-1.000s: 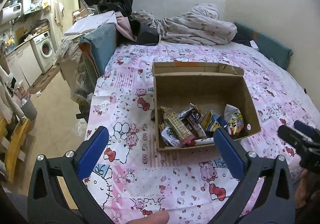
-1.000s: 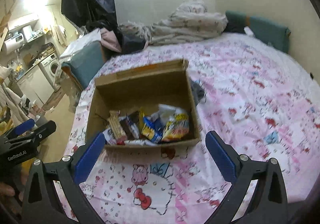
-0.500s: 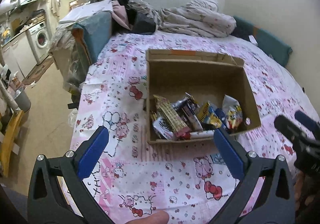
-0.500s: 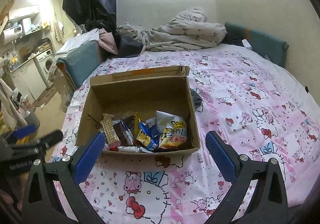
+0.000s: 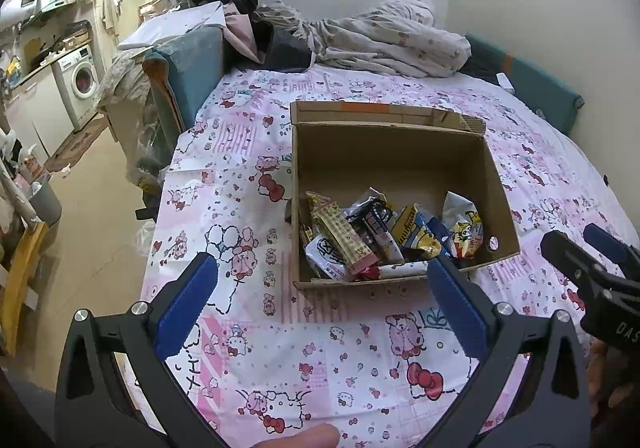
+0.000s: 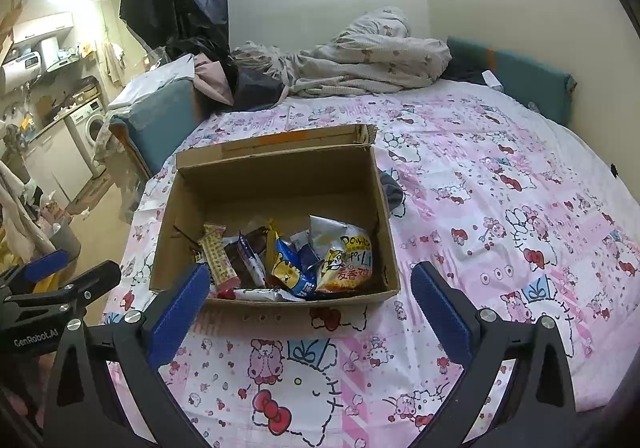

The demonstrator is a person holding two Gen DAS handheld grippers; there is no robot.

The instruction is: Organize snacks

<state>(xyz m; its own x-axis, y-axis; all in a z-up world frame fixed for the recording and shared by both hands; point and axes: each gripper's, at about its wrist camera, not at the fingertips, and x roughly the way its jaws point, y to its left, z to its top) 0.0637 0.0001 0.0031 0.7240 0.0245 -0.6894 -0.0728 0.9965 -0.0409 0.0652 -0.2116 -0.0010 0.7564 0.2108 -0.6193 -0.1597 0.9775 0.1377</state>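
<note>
The left gripper and right gripper both gape wide, ribbed blue pads holding nothing, above the pink cartoon-print bedsheet. Just beyond sits an open cardboard box; crinkly snack packets crowd its near end, perhaps eight, overlapping too much to count.

An open cardboard box sits on the bed ahead of me, the snack packets heaped inside against its near wall. Behind it, a bundled blanket lies at the bed's far end. Left of the bed, a washing machine stands by the wall.
</note>
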